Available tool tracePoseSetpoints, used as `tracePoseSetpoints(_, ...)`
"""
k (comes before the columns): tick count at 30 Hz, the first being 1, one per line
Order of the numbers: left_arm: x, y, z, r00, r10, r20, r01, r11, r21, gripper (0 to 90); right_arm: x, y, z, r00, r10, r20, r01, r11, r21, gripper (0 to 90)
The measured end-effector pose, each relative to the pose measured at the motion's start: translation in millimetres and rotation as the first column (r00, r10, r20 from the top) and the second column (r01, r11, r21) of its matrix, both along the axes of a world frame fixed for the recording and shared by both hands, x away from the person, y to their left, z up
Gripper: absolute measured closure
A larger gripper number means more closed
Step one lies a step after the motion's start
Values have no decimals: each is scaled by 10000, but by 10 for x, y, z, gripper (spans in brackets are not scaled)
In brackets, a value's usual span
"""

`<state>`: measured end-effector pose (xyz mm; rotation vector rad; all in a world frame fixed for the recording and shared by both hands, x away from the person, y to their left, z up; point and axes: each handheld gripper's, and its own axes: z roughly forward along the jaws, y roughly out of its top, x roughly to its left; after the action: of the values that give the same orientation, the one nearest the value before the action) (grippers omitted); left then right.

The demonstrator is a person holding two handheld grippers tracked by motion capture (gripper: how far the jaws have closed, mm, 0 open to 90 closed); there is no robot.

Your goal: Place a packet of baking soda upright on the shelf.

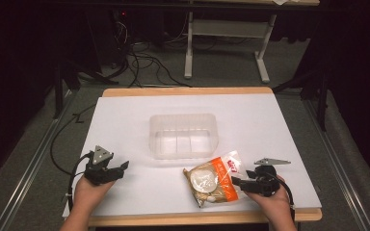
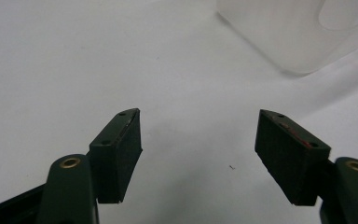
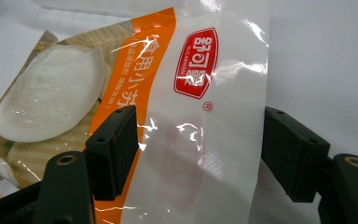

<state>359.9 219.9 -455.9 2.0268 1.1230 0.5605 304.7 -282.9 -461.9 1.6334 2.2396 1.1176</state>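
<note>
An orange, white and tan snack bag (image 1: 213,178) with a red logo lies flat on the white table top at the front right. My right gripper (image 1: 238,182) is at its right edge, open, with the bag's clear end (image 3: 205,140) lying between the jaws and neither pad pressed on it. A clear plastic tub (image 1: 183,135) stands empty at the table's middle. My left gripper (image 1: 121,168) rests at the front left, open over bare table (image 2: 196,149), and the tub's corner (image 2: 303,32) appears ahead to its right.
The white sheet (image 1: 125,115) covers a wooden table whose front edge (image 1: 173,219) is close to my hands. Beyond the far edge are a white frame stand (image 1: 221,43) and cables (image 1: 139,62) on a grey floor.
</note>
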Motion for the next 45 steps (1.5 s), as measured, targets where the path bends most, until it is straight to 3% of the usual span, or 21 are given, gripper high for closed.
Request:
tracePoseSetpoints(12, 2, -13, -8, 10000, -50, -62, 51, 9999, 97, 319, -89, -15, 141, 9962, 95, 866, -130, 9991, 409, 371)
tracePoseSetpoints(16, 1, -15, -10, 10000, -49, -57, 50, 9999, 102, 319, -159, 15, 229, 9908, 142, 1343, -229, 9977, 634, 375)
tracePoseSetpoints(26, 0, -31, -18, 9999, -116, -96, 118, 9997, 217, 318, -226, 75, 309, 9814, 348, 1887, -537, 9939, 962, 393)
tracePoseSetpoints(39, 10, -22, -18, 10000, -45, -82, 47, 9998, 175, 318, -277, 155, 343, 9771, 712, 2003, -1007, 9849, 1409, 444)
tracePoseSetpoints(43, -2, -20, -5, 10000, -58, -10, 58, 9999, 142, 318, -285, 195, 342, 9772, 901, 1920, -1155, 9854, 1252, 468)
tracePoseSetpoints(45, -10, -18, 1, 10000, -81, -12, 81, 9999, 123, 318, -284, 191, 337, 9797, 837, 1823, -1055, 9879, 1134, 534)
